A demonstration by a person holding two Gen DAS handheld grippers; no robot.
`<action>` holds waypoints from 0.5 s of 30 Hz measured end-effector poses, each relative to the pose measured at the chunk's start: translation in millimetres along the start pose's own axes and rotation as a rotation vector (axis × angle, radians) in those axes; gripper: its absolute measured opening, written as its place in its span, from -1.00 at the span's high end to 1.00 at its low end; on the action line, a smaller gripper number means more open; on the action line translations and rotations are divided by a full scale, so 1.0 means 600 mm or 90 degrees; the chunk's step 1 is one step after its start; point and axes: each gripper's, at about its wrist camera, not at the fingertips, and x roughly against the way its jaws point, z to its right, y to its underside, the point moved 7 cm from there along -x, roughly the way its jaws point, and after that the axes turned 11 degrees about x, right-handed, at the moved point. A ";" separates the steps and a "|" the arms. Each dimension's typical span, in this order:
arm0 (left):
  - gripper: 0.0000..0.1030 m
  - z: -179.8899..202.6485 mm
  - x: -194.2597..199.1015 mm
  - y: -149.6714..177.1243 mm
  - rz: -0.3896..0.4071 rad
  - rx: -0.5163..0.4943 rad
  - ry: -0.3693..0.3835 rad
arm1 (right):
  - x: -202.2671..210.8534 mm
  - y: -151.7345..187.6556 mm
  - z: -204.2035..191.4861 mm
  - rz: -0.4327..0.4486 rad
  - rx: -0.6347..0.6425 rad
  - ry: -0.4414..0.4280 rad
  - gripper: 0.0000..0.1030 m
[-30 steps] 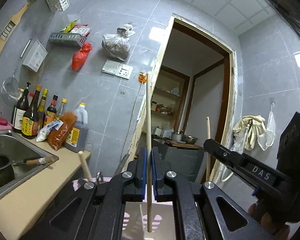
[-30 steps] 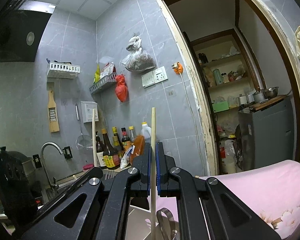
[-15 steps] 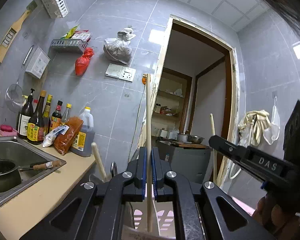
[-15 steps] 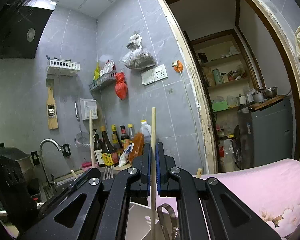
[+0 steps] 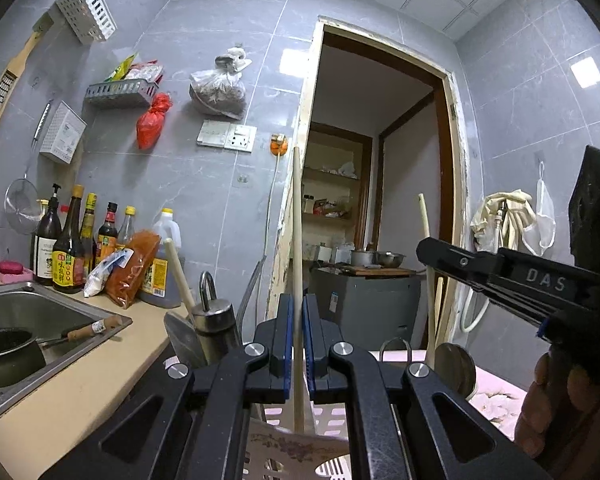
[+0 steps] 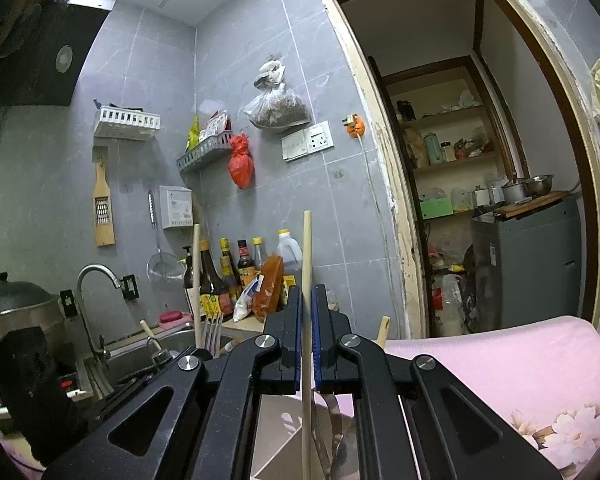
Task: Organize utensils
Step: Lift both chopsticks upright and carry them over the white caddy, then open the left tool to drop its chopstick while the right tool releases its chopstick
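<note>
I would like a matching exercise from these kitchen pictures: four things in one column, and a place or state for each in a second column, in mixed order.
Things
1. chopstick
2. red bag
3. dark pot
4. wooden grater

Places or states
A. sits inside the steel sink
B. hangs on the tiled wall under the grey wire shelf
C. held upright in the shut left claw
D. hangs on the wall at the far left, above the strainer

Pairs: 1-C, 2-B, 3-A, 4-D
</note>
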 end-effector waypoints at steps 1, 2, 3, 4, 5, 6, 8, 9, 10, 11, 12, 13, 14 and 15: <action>0.89 -0.001 0.000 0.001 -0.004 0.001 -0.001 | 0.000 0.002 -0.001 -0.004 0.001 -0.001 0.91; 0.89 -0.001 -0.001 0.001 -0.008 0.002 -0.003 | 0.001 0.004 -0.002 -0.007 0.001 -0.002 0.91; 0.89 -0.002 -0.001 0.003 -0.017 0.002 -0.005 | 0.002 0.005 -0.002 -0.011 0.001 -0.002 0.91; 0.89 -0.003 -0.002 0.005 -0.024 0.002 -0.008 | 0.003 0.007 -0.003 -0.015 0.001 -0.004 0.91; 0.89 -0.004 -0.001 0.007 -0.035 0.001 -0.010 | 0.004 0.009 -0.004 -0.020 0.001 -0.005 0.91; 0.89 -0.004 0.000 0.009 -0.045 -0.003 -0.012 | 0.006 0.010 -0.006 -0.026 0.003 -0.005 0.91; 0.89 -0.005 0.000 0.014 -0.067 -0.014 -0.019 | 0.008 0.011 -0.009 -0.033 0.006 -0.007 0.91; 0.89 -0.005 -0.002 0.017 -0.079 -0.016 -0.021 | 0.009 0.012 -0.011 -0.038 0.007 -0.009 0.91; 0.89 -0.006 -0.005 0.021 -0.097 -0.018 -0.021 | 0.009 0.013 -0.012 -0.042 0.008 -0.010 0.91; 0.89 -0.007 -0.007 0.026 -0.116 -0.018 -0.026 | 0.010 0.015 -0.014 -0.049 0.008 -0.012 0.91; 0.89 -0.009 -0.007 0.027 -0.127 -0.013 -0.028 | 0.011 0.016 -0.015 -0.055 0.007 -0.014 0.91; 0.89 -0.010 -0.007 0.027 -0.135 -0.007 -0.029 | 0.012 0.018 -0.016 -0.061 0.008 -0.015 0.91; 0.89 -0.010 -0.006 0.025 -0.141 -0.003 -0.031 | 0.013 0.019 -0.017 -0.067 0.009 -0.016 0.91; 0.89 -0.009 -0.006 0.023 -0.147 -0.002 -0.030 | 0.014 0.019 -0.017 -0.074 0.007 -0.014 0.90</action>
